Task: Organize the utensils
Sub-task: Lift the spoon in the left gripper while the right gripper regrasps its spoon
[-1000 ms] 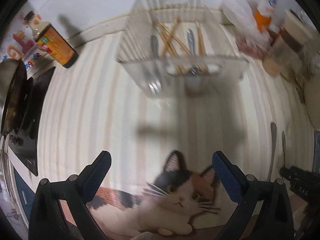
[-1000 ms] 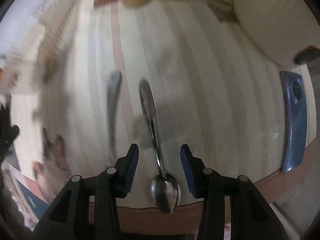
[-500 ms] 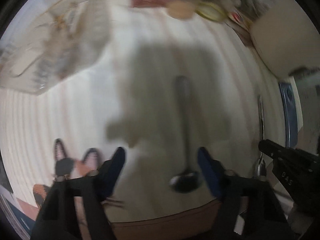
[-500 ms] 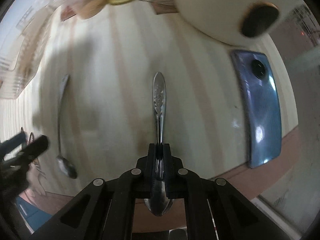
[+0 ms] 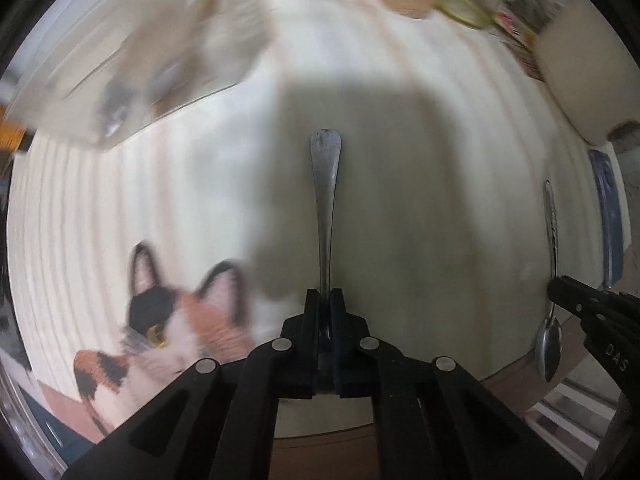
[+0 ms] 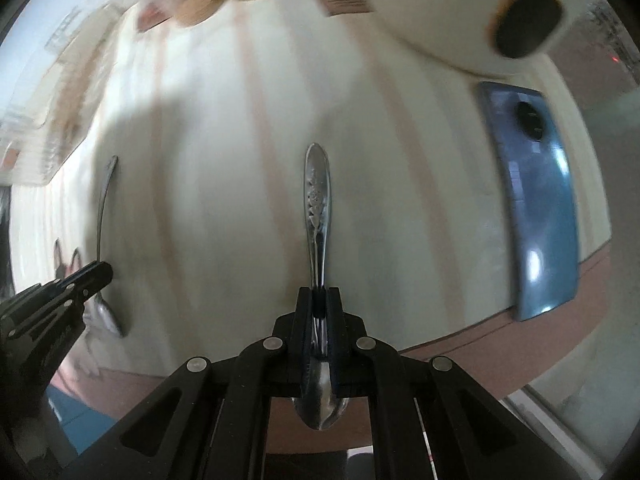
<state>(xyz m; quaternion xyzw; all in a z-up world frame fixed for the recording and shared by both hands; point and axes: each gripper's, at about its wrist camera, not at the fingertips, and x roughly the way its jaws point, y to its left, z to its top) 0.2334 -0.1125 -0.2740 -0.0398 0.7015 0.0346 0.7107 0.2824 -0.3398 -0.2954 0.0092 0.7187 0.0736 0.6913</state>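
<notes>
Left tongs [image 5: 325, 300] are clamped on the plain spoon [image 5: 325, 200], right tongs [image 6: 319, 300] on the patterned spoon [image 6: 317, 208]; both handles point to 12 o'clock over the table [image 6: 224, 168]. Stiff, light, slick steel: pinching the narrow neck seems soundest.

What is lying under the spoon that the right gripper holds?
Under the patterned spoon only the striped tablecloth shows. The right gripper has its fingers shut on the neck, hiding that part; the bowl hangs over the table edge.
</notes>
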